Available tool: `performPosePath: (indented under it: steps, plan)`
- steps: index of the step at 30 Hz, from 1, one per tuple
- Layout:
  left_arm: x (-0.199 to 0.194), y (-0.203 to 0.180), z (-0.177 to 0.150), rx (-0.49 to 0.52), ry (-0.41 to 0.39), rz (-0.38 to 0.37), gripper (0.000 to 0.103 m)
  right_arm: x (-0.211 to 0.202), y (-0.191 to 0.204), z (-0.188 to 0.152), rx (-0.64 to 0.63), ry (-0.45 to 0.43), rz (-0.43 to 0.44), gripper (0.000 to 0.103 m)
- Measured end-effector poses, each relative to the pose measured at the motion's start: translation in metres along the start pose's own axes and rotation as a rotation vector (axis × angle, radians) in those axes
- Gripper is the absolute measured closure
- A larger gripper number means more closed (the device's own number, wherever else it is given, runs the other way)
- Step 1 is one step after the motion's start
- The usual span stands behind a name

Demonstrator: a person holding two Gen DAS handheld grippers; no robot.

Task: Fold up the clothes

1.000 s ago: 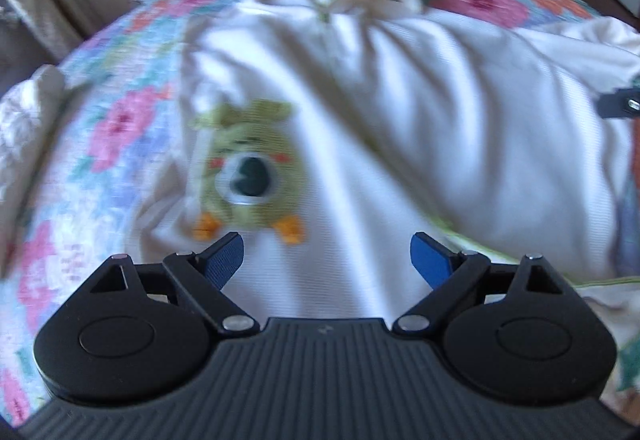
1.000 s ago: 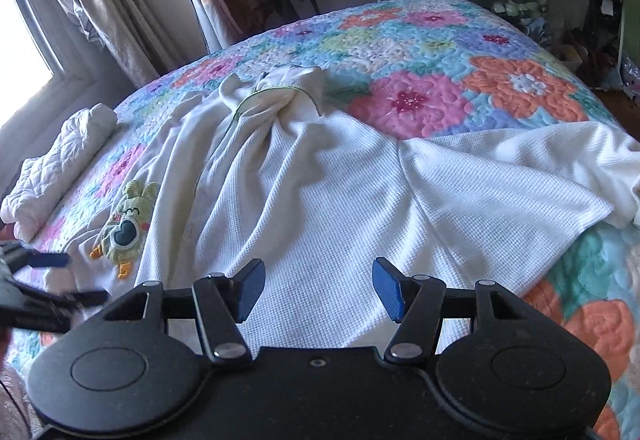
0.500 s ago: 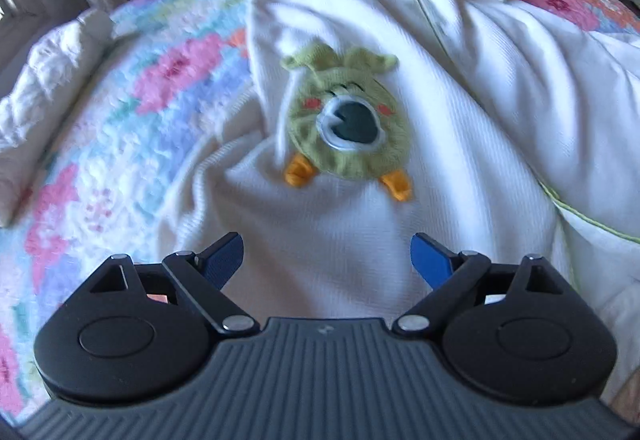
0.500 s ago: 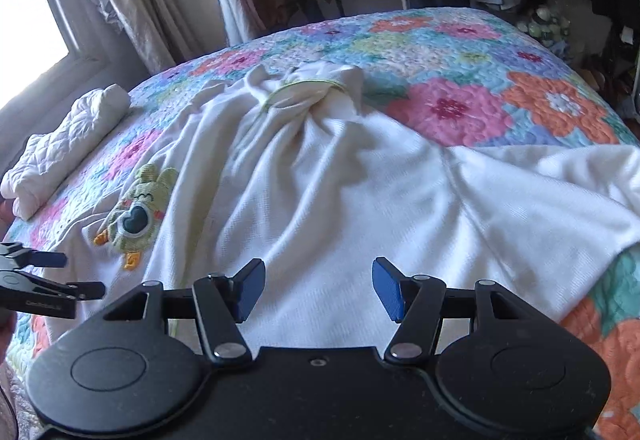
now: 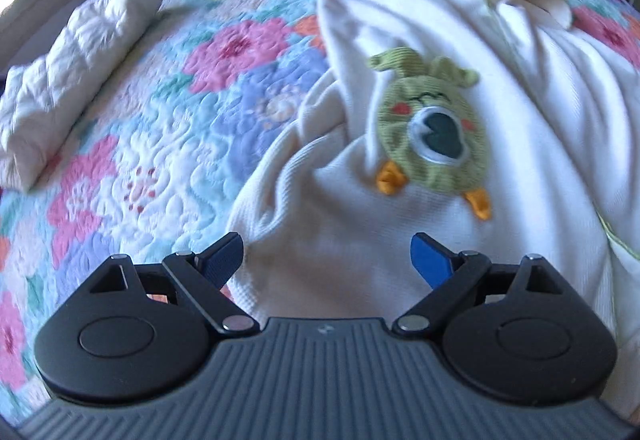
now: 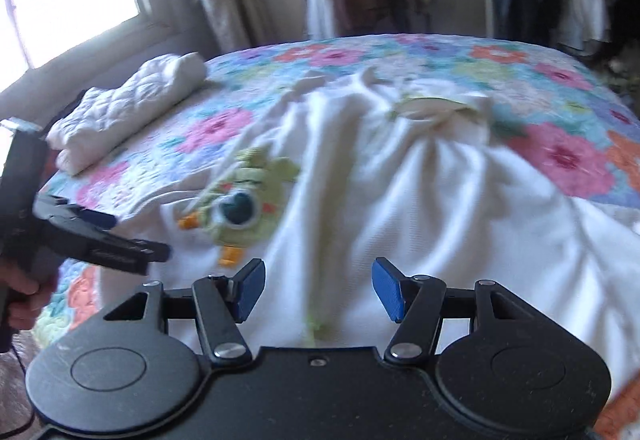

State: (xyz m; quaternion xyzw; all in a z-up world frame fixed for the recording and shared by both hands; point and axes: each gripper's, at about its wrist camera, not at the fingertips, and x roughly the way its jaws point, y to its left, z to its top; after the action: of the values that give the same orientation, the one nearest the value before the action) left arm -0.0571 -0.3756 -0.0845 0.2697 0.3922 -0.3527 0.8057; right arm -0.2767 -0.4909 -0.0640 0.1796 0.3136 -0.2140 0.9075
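The right wrist view is smeared by blur, so the weave of the white garment (image 6: 420, 199) and the green trim at its collar are hard to make out there; its lower right part runs out of the frame. In the left wrist view the same garment (image 5: 540, 127) fills the centre and right, a waffle-textured cream cloth lying rumpled in long folds on the bed, its right edge cut off. A green knitted frog patch (image 5: 434, 131) with orange feet sits right of the frame's centre. The floral quilt (image 5: 168, 127) is puffy and stitched in swirls. A folded quilted white piece (image 5: 68, 71) lies at upper left. The left claw (image 5: 327, 260) is spread wide just above the garment's near edge, gripping nothing. The right claw (image 6: 319, 290) is also wide and empty, over the cloth at bottom centre.
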Motion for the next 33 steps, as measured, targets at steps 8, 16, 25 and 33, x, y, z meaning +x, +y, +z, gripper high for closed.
performPosePath:
  steps: [8,16,25,33]
  plan:
    - [-0.03,0.064,-0.001,-0.156,-0.162,0.007,0.01,0.039,0.056,0.01,-0.03,0.03,0.055,0.038]
    - [0.005,0.105,0.002,-0.27,-0.095,-0.07,0.01,0.068,0.105,0.008,-0.113,0.085,0.118,0.038]
    - [0.057,0.086,0.014,-0.3,-0.076,-0.292,0.085,0.08,0.109,0.017,-0.114,0.112,0.087,0.038]
    - [-0.008,0.092,0.005,-0.35,-0.365,-0.449,0.091,0.075,0.069,0.029,-0.072,0.095,0.005,0.038]
